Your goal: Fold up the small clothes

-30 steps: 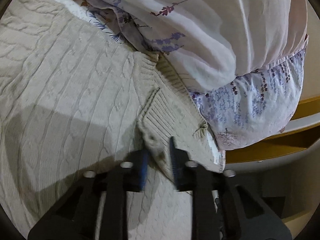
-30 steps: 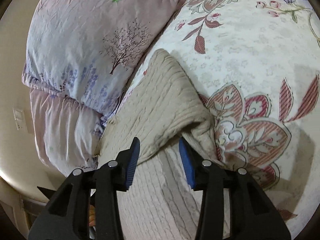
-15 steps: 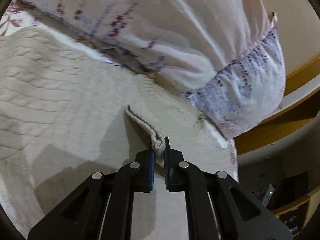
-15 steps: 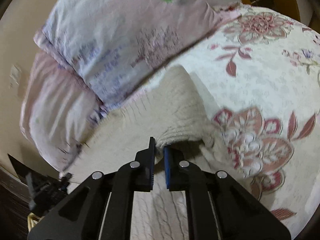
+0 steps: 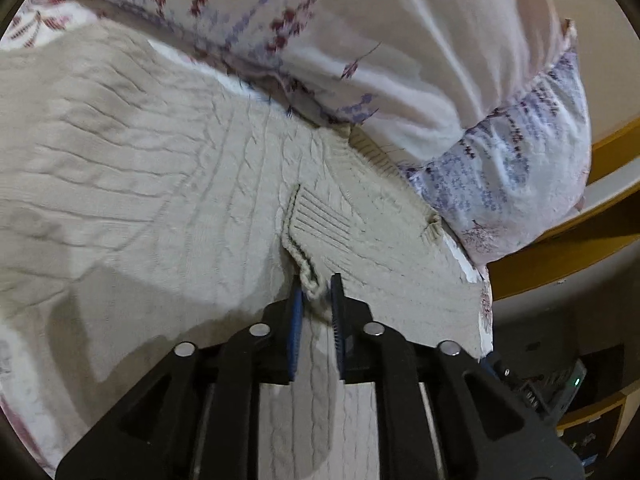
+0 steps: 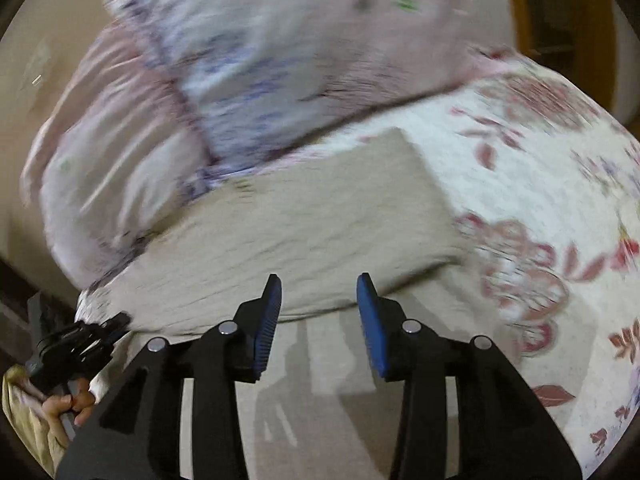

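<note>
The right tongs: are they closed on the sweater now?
No, the right tongs stand open, with a wide gap between the blue pads, and the folded sweater lies beyond them, ungripped.

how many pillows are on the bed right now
2, stacked at the head of the bed: the upper pillow lies on the lower pillow, just behind the beige sweater. Others may be out of view.

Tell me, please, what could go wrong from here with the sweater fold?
The left hand-held gripper pinches only the thin ribbed edge of the cream sweater, so the knit could slip out or stretch. The right hand-held gripper is open above the folded edge, so that side may sag unevenly. The pillow presses against the sweater's far edge and could snag it.
</note>
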